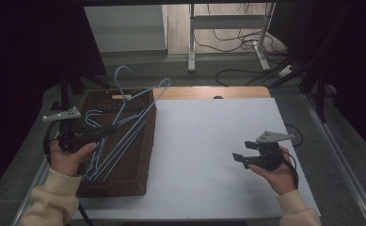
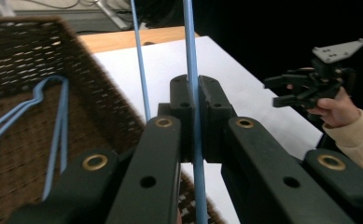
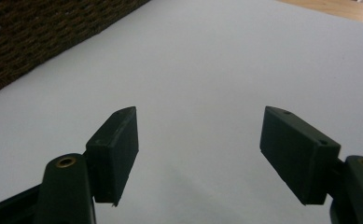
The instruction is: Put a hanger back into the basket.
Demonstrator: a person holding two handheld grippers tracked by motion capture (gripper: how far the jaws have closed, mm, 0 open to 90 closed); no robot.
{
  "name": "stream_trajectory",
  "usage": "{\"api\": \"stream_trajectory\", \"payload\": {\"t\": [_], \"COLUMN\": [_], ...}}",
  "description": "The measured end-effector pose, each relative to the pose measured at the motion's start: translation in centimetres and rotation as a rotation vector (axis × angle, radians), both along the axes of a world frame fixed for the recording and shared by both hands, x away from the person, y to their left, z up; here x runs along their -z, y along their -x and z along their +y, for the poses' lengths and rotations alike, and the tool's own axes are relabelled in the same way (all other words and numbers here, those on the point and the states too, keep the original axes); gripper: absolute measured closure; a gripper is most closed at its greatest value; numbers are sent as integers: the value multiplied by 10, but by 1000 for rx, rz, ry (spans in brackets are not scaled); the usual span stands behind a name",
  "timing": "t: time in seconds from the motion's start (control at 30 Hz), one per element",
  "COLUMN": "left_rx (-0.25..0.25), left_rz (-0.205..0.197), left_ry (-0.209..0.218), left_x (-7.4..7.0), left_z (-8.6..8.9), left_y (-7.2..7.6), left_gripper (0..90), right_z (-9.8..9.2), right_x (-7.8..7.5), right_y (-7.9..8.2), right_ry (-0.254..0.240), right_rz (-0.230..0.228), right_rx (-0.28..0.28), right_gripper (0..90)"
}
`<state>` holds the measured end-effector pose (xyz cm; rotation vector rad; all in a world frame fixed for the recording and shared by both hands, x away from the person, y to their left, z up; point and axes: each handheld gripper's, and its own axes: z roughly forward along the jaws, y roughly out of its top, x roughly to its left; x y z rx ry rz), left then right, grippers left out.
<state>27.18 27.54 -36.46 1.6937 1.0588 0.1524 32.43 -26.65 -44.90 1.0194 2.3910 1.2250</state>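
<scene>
So the left gripper (image 2: 194, 116) is clamped tight on the wire of a blue hanger (image 1: 138, 110), lifted partly out of the wicker basket (image 1: 138, 160) below it, probably to pull one free. More blue hangers (image 2: 53, 121) lie tangled in there and could snag. Over on the right, the right gripper (image 1: 242, 151) hovers above the bare white tabletop (image 1: 204, 141), jaws wide with nothing between them, maybe waiting to help.

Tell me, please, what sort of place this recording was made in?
Probably a lab or workshop recording station: a white-topped table, dark curtains on both sides, loose cables on the floor beyond, and hand-held grippers at work.
</scene>
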Motion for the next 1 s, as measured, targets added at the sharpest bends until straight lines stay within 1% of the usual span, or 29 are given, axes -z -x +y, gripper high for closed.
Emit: {"api": "stream_trajectory", "payload": {"t": [0.13, 0.3, 0.5, 0.67, 0.73, 0.9, 0.93, 1.0], "left_rx": [-30, -61, -75, -61, -56, -48, -46, -35], "left_rz": [20, 38, 75, 111, 126, 182, 185, 176], "left_ry": [-4, -10, -12, -7, -17, -28, -28, -34], "left_x": [9, 21, 38, 51, 54, 68, 69, 68], "left_z": [18, 37, 52, 55, 54, 53, 52, 49], "left_y": [-3, -4, -6, -10, -12, -20, -20, -20], "left_gripper": [861, 861, 861, 858, 854, 847, 846, 846], "right_z": [0, -2, -3, -3, -3, -3, -3, -3], "right_x": [2, 3, 4, 5, 5, 5, 5, 5], "right_y": [0, -2, -2, -3, -3, -2, -2, -2], "right_ry": [14, 20, 23, 26, 26, 30, 32, 33], "right_rz": [6, 12, 16, 22, 21, 18, 16, 16], "right_rx": [3, 7, 13, 17, 18, 17, 17, 16], "right_gripper": [278, 272, 268, 266, 265, 265, 265, 265]}}
